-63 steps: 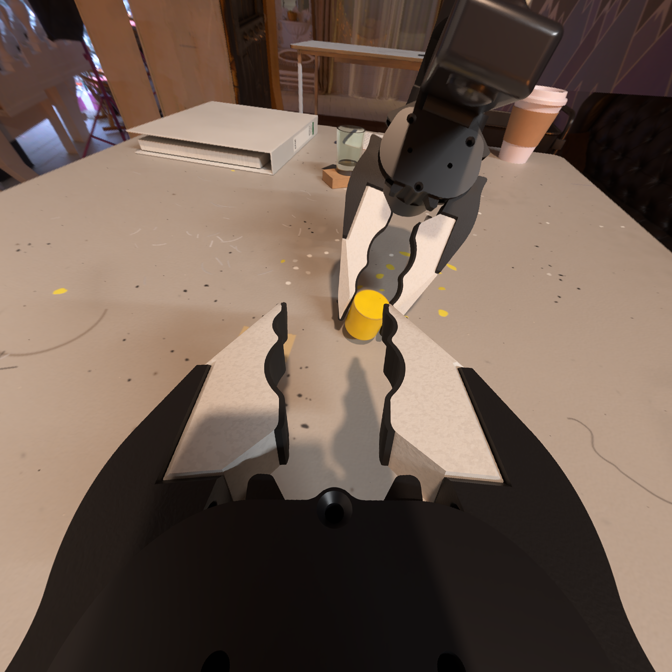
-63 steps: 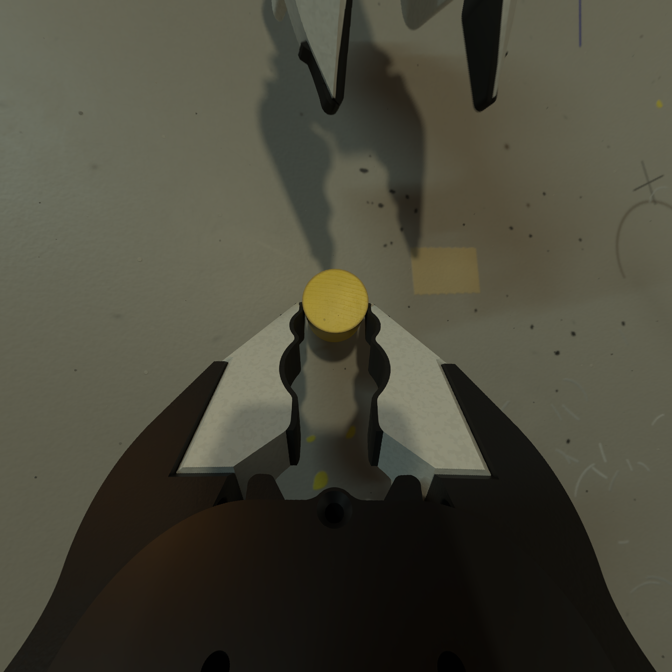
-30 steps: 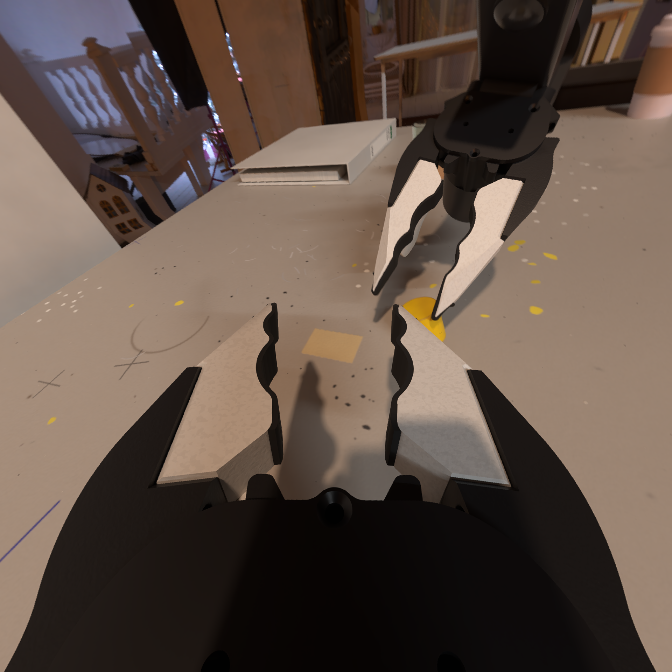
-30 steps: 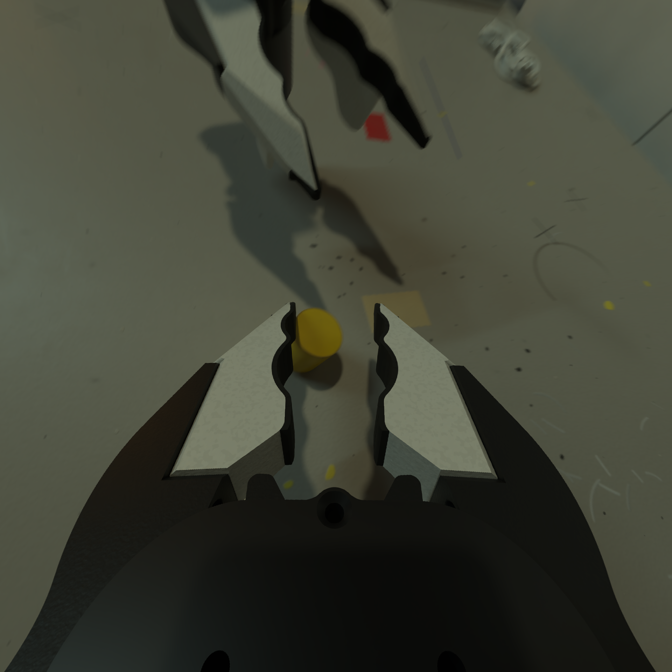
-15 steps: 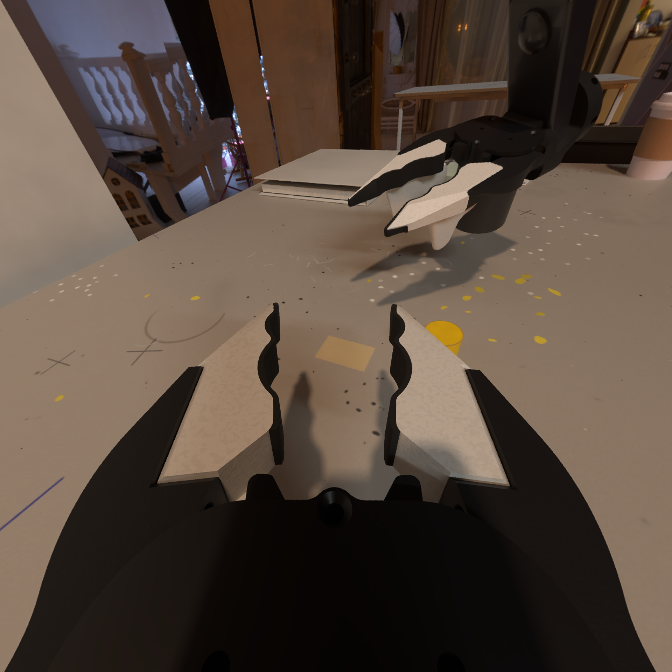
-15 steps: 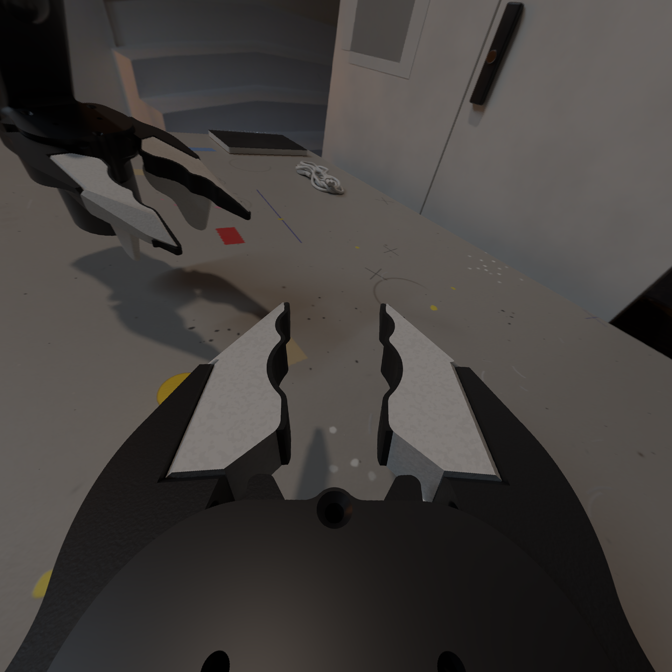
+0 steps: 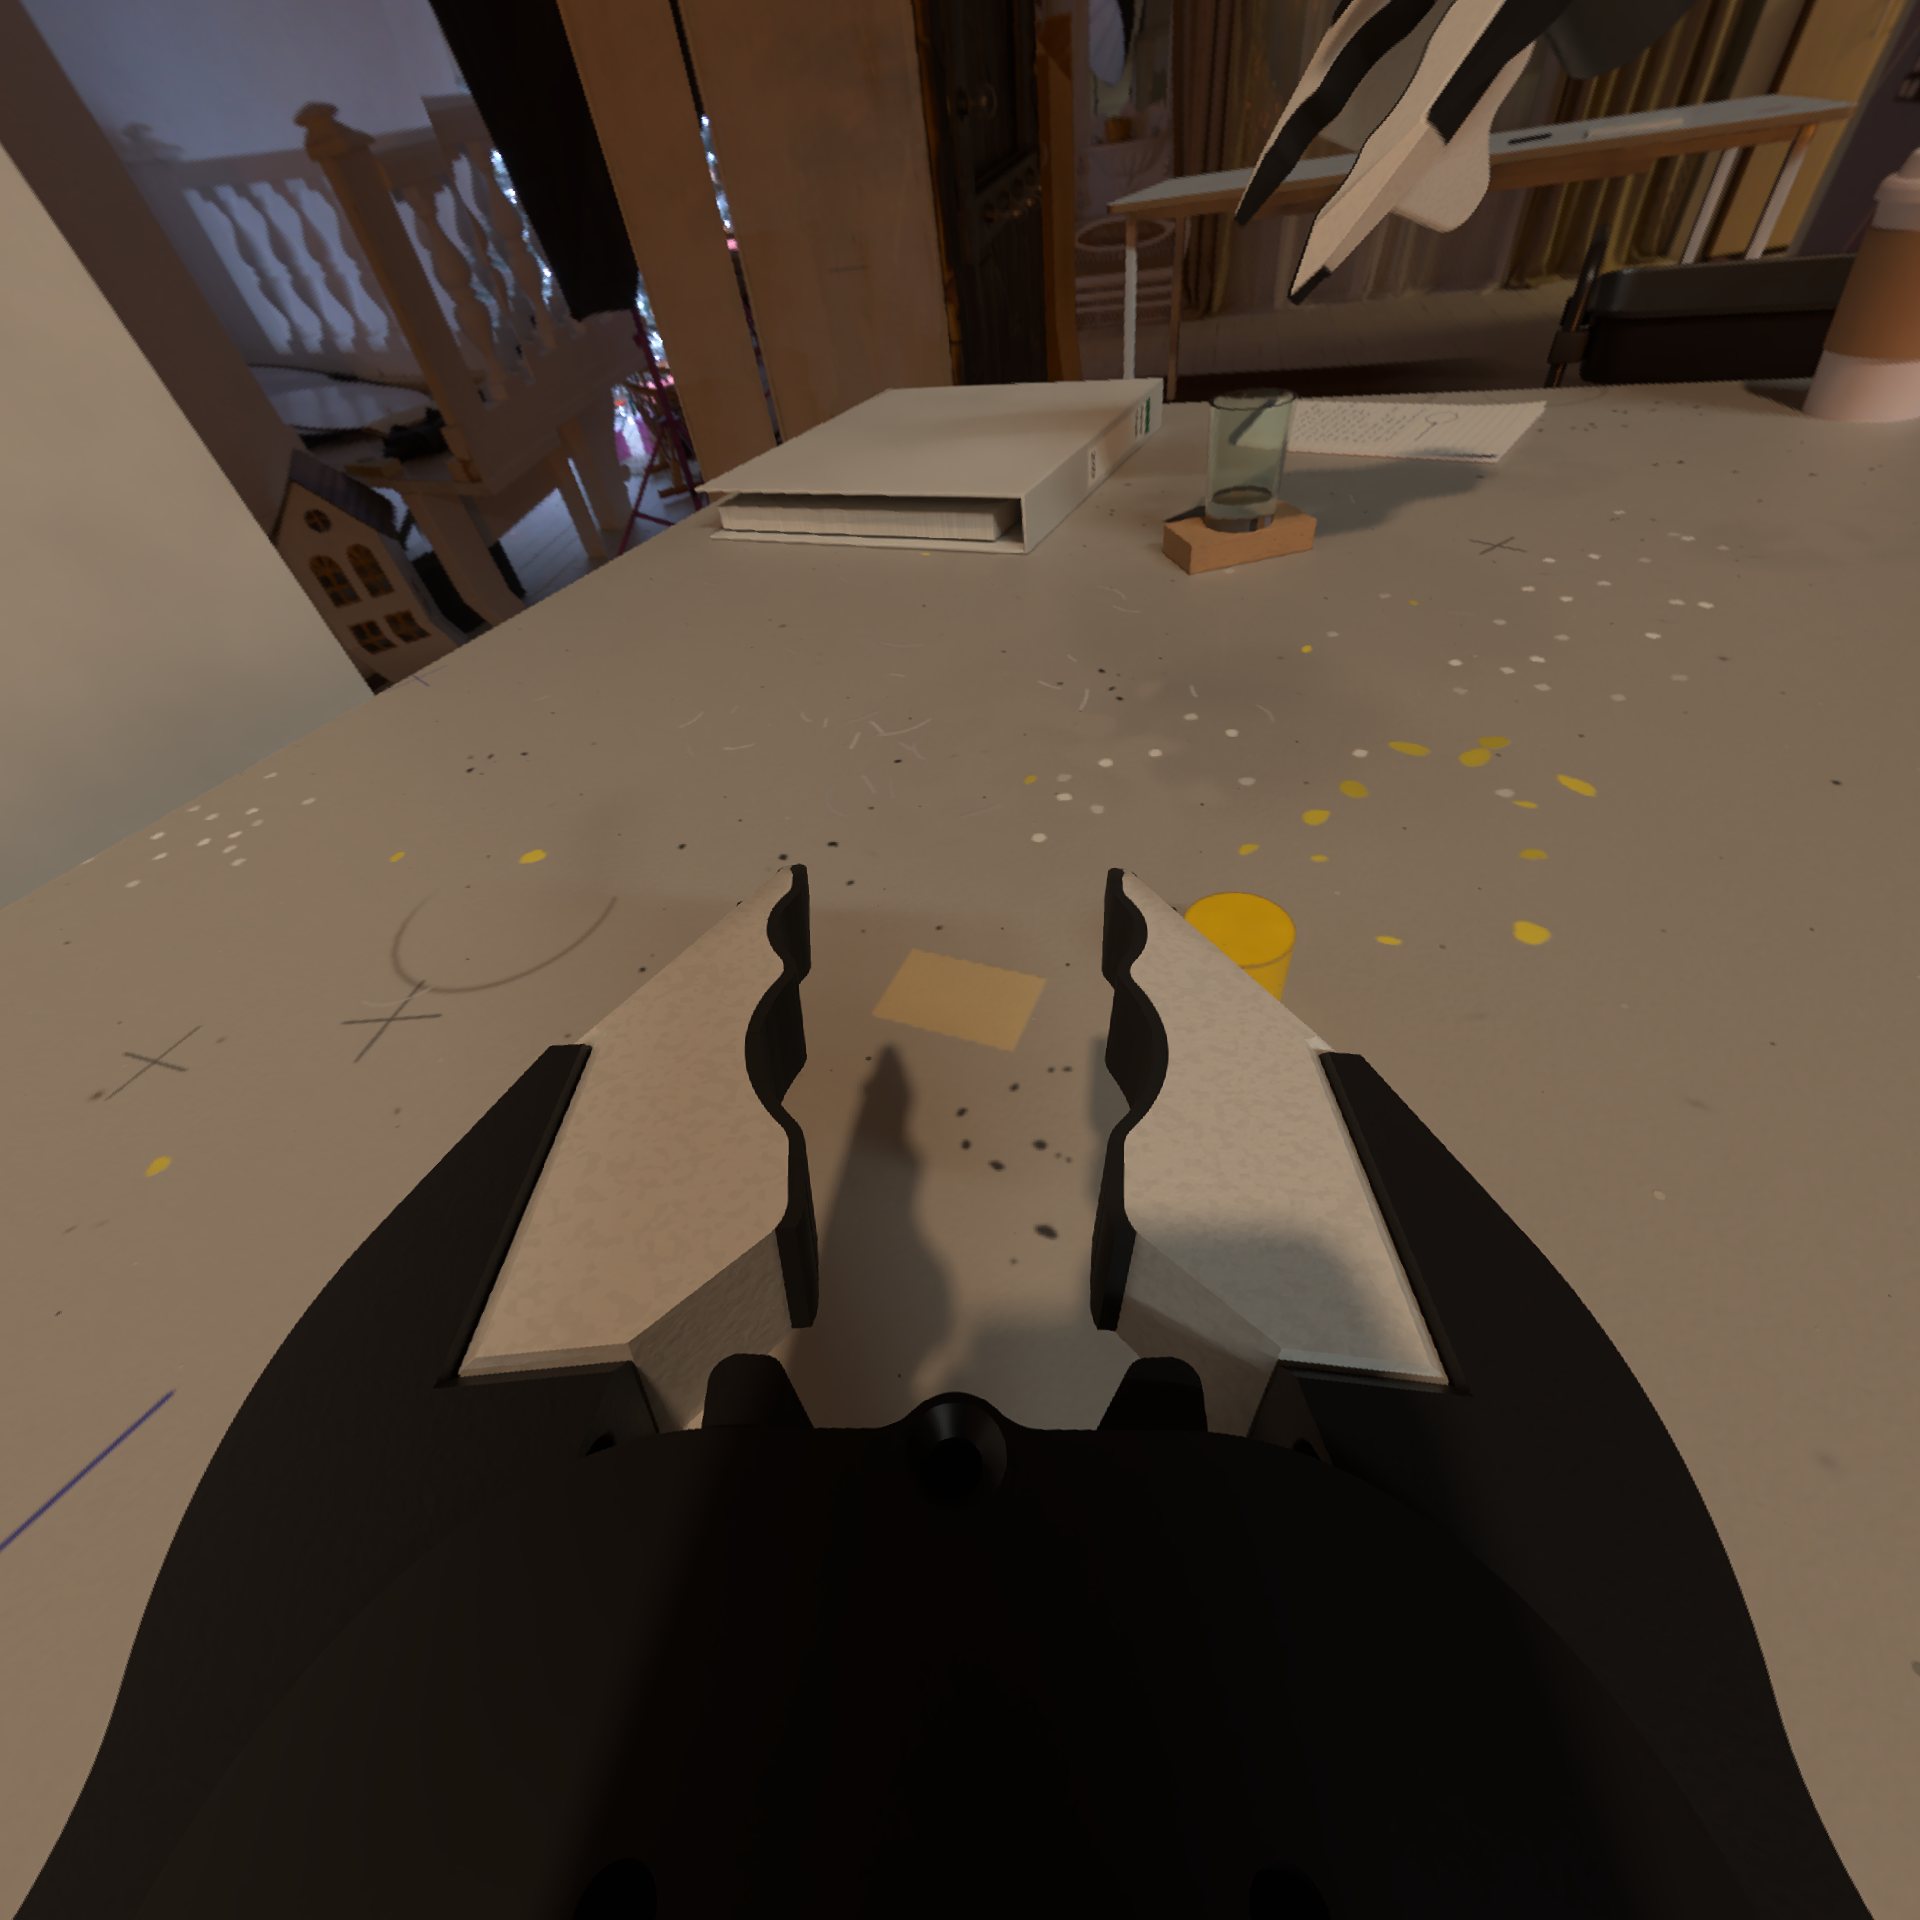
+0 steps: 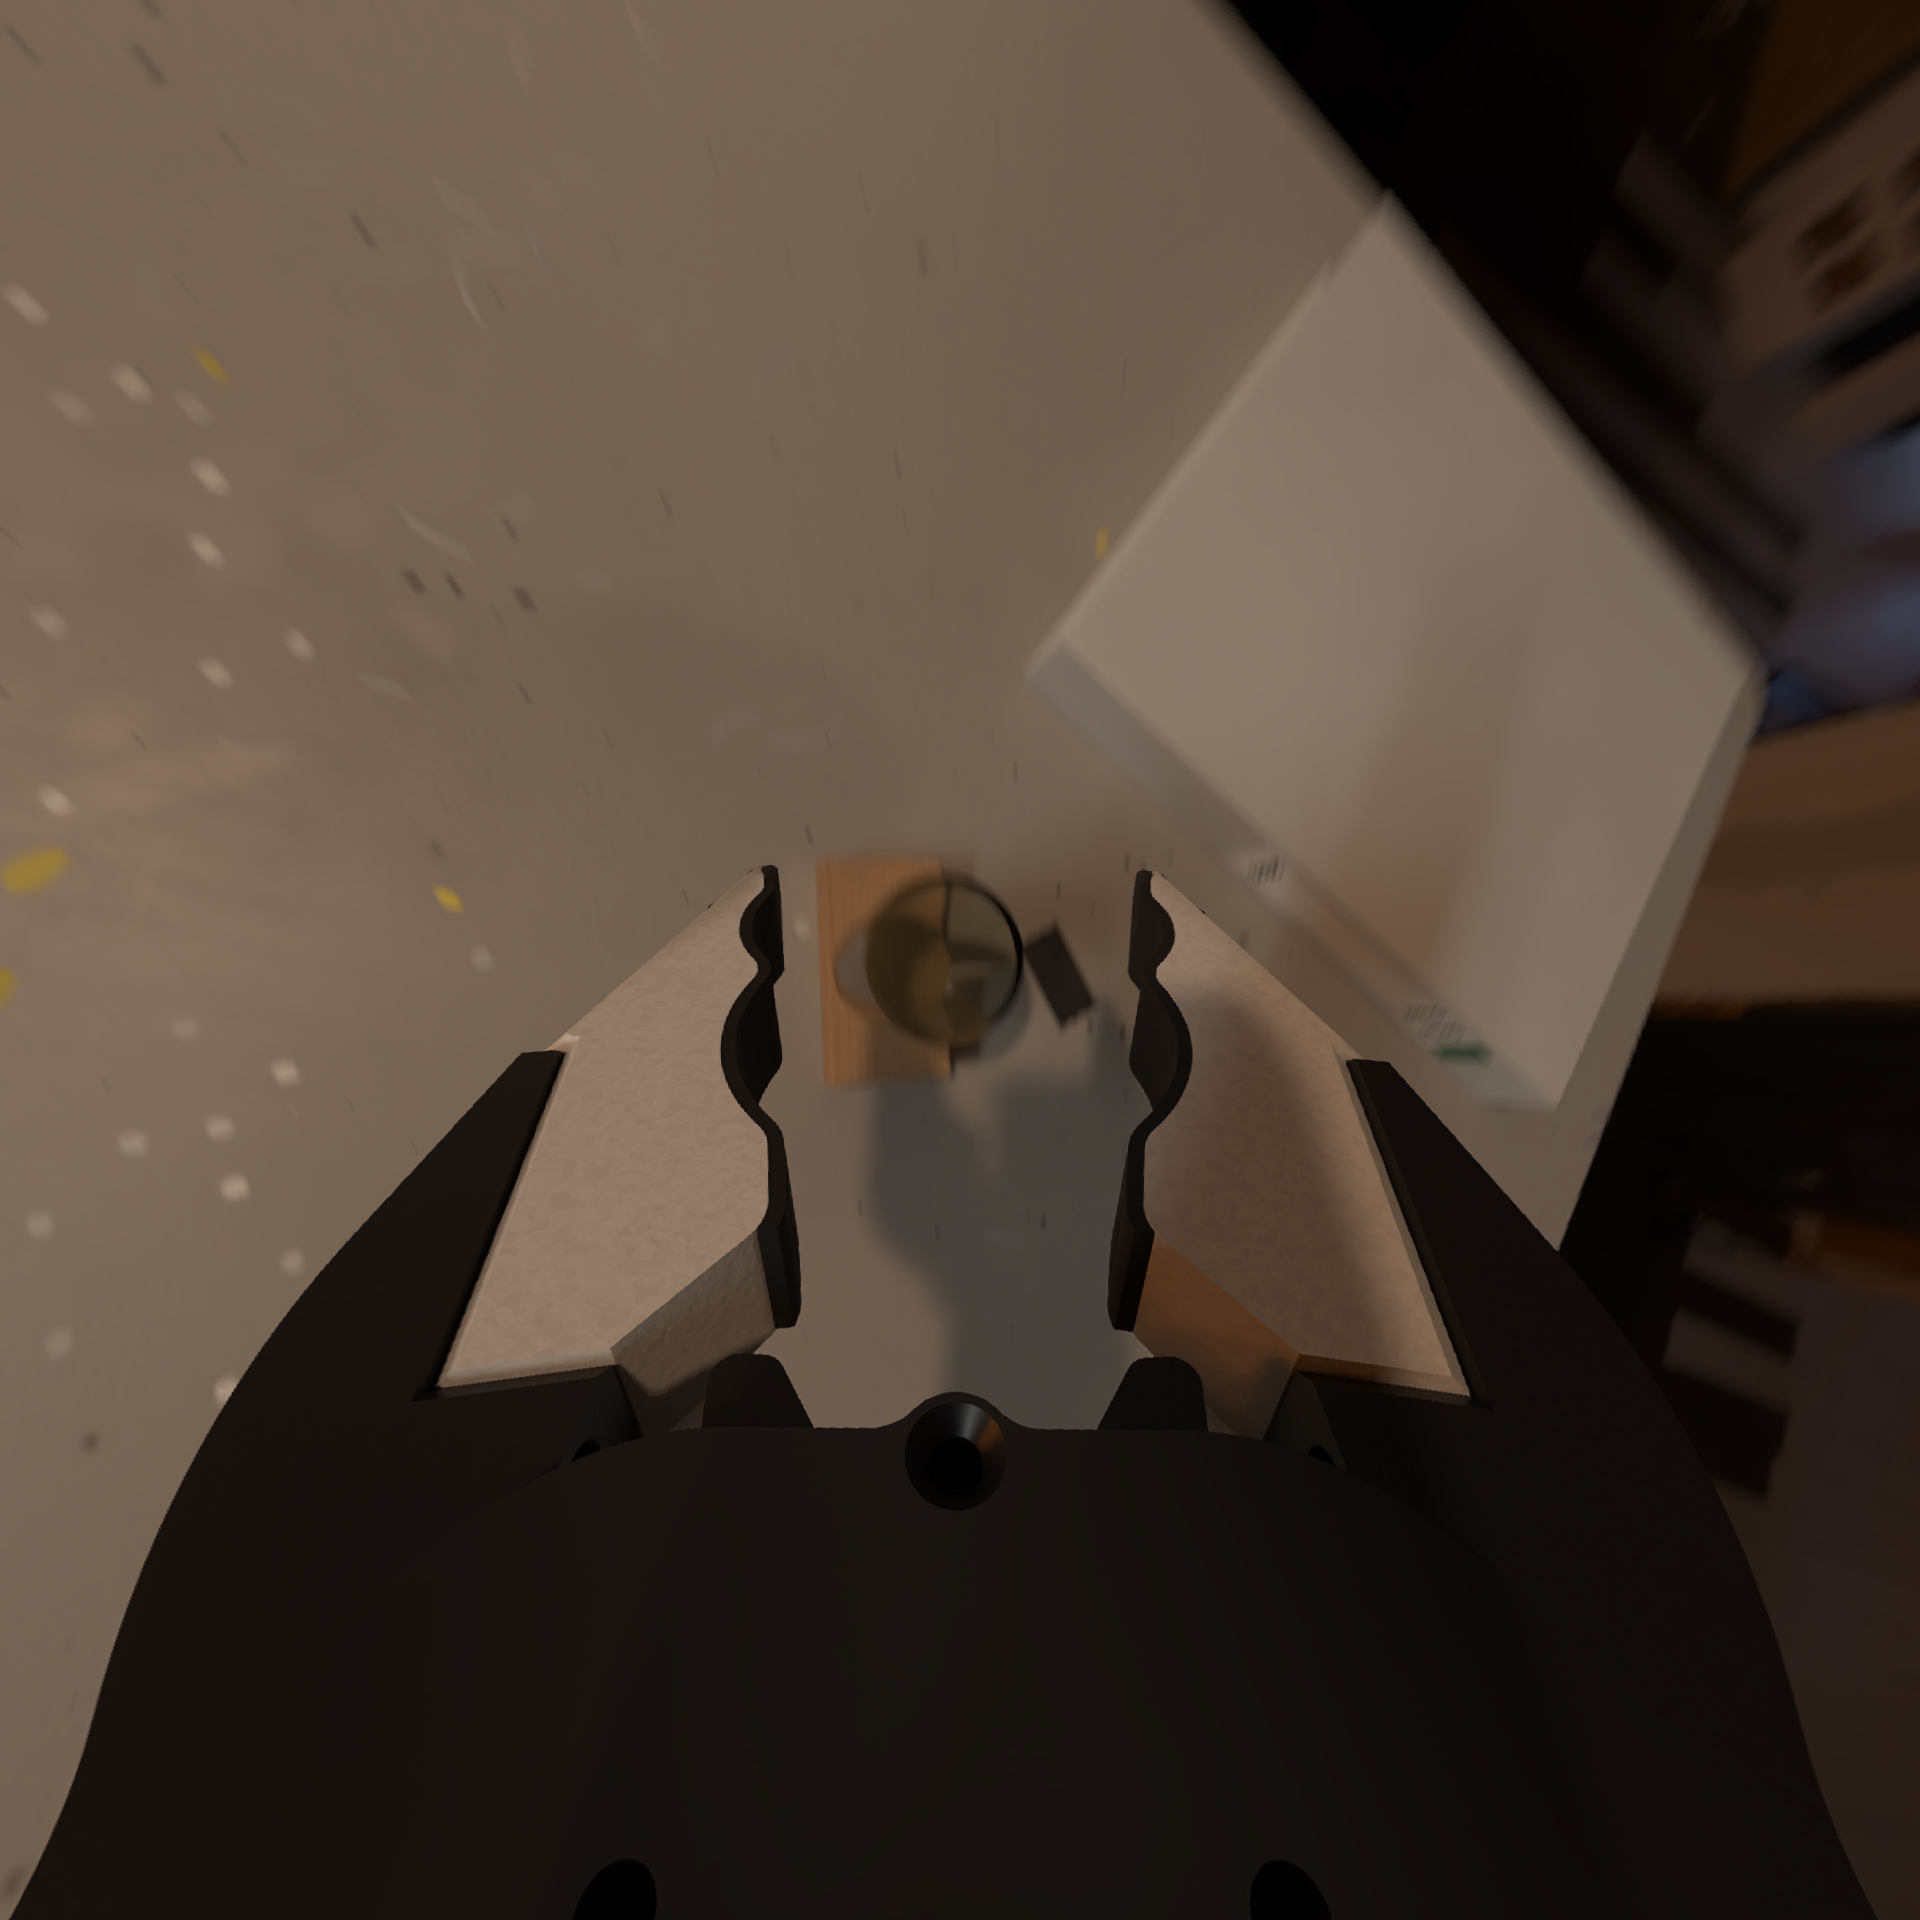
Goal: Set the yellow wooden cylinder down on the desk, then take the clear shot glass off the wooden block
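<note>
The yellow wooden cylinder [image 7: 1245, 937] stands upright on the desk [image 7: 727, 748], just right of my left gripper's right finger. My left gripper [image 7: 954, 883] is open and empty, low over a tan square patch [image 7: 958, 997]. The clear shot glass [image 7: 1247, 457] stands on the wooden block [image 7: 1238, 540] at the far side of the desk. My right gripper [image 8: 954, 885] is open and empty, high above the glass [image 8: 943, 975] and block [image 8: 858, 1029], looking down on them. It also shows in the left wrist view [image 7: 1299, 229], up in the air.
A white binder [image 7: 935, 478] lies left of the block; it also shows in the right wrist view [image 8: 1392, 727]. A sheet of paper [image 7: 1413, 428] and a paper coffee cup [image 7: 1870, 322] sit at the far right. The desk's left edge drops off beside a small house model [image 7: 364, 582].
My right gripper let go of the cylinder, rose and swung to above the glass and block. My left gripper has hardly moved over the last half second.
</note>
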`<state>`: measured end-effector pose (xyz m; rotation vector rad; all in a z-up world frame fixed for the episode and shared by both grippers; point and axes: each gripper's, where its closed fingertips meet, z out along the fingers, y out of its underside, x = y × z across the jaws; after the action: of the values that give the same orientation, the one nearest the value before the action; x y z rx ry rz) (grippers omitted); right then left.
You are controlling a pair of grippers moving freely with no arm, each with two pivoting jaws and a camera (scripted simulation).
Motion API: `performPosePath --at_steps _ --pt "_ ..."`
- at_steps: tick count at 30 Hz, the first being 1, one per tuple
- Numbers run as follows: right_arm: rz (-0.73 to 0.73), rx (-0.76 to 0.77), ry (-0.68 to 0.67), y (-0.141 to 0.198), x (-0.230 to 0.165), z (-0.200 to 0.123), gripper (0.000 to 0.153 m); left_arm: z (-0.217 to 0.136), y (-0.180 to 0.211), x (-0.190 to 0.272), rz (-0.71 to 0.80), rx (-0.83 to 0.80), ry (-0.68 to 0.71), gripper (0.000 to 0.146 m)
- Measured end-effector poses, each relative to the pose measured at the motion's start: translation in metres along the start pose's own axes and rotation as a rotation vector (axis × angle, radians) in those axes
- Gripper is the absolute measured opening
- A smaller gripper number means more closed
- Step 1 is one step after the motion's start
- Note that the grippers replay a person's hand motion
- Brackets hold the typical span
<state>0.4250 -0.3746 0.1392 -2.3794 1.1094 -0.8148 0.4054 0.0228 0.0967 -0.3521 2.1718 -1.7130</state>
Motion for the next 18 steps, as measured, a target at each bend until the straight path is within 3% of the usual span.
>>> performPosePath --at_steps 5,7,10,15,18 --pt "0.083 -0.275 -0.161 0.058 0.001 0.043 0.076 0.005 0.006 0.006 0.033 -0.04 0.008 0.056" --pt "0.075 -0.34 -0.186 0.067 -0.004 0.058 0.068 0.005 0.009 0.008 0.051 -0.06 -0.003 0.055" --pt "0.05 -0.32 -0.22 0.061 -0.01 0.058 0.05 0.003 0.006 0.013 0.065 -0.064 -0.015 0.055" --pt "-0.005 -0.238 -0.25 0.043 -0.028 0.036 0.05 0.004 0.002 0.024 0.062 -0.042 0.025 0.055" --pt "-0.026 -0.055 -0.277 0.005 -0.051 0.01 0.05 0.008 -0.001 0.032 0.017 -0.025 0.082 0.057"
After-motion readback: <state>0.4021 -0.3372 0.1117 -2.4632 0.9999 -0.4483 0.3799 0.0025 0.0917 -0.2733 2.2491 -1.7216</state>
